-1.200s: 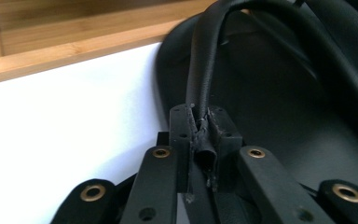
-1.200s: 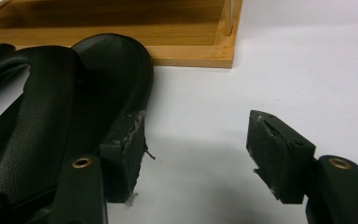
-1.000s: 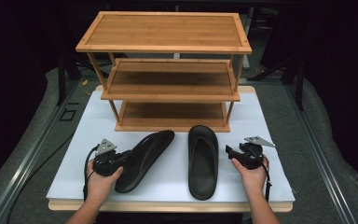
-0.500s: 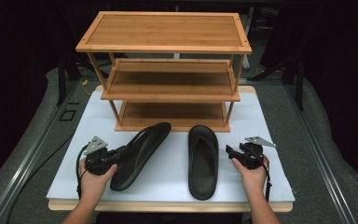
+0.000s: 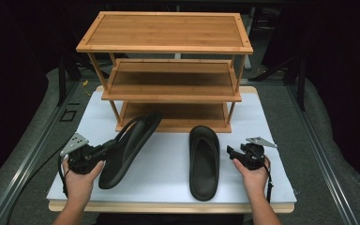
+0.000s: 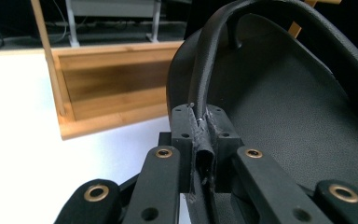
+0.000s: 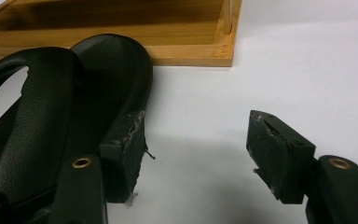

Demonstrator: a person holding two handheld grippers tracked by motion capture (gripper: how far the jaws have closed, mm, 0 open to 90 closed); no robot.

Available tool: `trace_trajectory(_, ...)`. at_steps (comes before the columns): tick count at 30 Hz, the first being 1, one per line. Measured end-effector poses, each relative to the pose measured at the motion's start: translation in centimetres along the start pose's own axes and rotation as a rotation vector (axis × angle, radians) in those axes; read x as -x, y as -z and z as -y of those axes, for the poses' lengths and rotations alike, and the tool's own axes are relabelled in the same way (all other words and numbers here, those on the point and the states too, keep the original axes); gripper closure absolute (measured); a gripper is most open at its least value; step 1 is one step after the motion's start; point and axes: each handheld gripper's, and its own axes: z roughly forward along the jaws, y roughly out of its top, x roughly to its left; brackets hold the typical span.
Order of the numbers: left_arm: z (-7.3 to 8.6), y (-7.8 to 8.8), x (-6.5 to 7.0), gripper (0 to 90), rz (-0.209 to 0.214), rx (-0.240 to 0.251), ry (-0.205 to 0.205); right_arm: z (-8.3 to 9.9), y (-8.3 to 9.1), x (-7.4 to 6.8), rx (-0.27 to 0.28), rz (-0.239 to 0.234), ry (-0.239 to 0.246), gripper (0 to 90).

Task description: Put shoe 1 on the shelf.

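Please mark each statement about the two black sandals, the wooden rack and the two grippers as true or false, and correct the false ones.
1. The left gripper is shut on the strap of the left sandal. True.
2. The right gripper holds the right sandal. False: its jaws stand open, and nothing is between them.
3. The right sandal lies flat on the white board. True.
4. One sandal already sits on the top shelf of the rack. False: all the shelves are bare.
5. The left sandal's toe end is near the rack's bottom shelf. True.
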Motion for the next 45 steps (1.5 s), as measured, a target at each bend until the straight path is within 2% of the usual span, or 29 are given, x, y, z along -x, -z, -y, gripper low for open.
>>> trace_trajectory(8,-1.1,1.6,-0.2,83.5,0.004,0.056,0.009,0.0,-0.1,0.0,0.002,-0.003,-0.010,37.3)
trace_trajectory(16,-2.7,2.7,-0.1,83.6,0.003,0.102,-0.008,0.0,-0.2,0.0,-0.007,-0.003,-0.003,37.3)
trace_trajectory(22,-4.4,2.9,-0.5,83.6,0.004,0.144,0.019,0.0,-0.3,0.1,-0.001,-0.002,-0.012,37.3)
trace_trajectory(33,-8.1,1.3,-1.7,83.7,-0.036,0.206,0.031,0.0,-0.3,0.1,-0.003,-0.006,-0.015,37.3)
trace_trajectory(40,-10.5,-0.7,-2.3,83.7,-0.095,0.259,0.027,0.0,-0.4,0.1,-0.019,-0.017,-0.021,37.4)
trace_trajectory(45,-11.9,-2.6,-2.2,83.6,-0.145,0.259,-0.011,-0.1,-0.5,0.1,0.002,-0.020,-0.032,37.8)
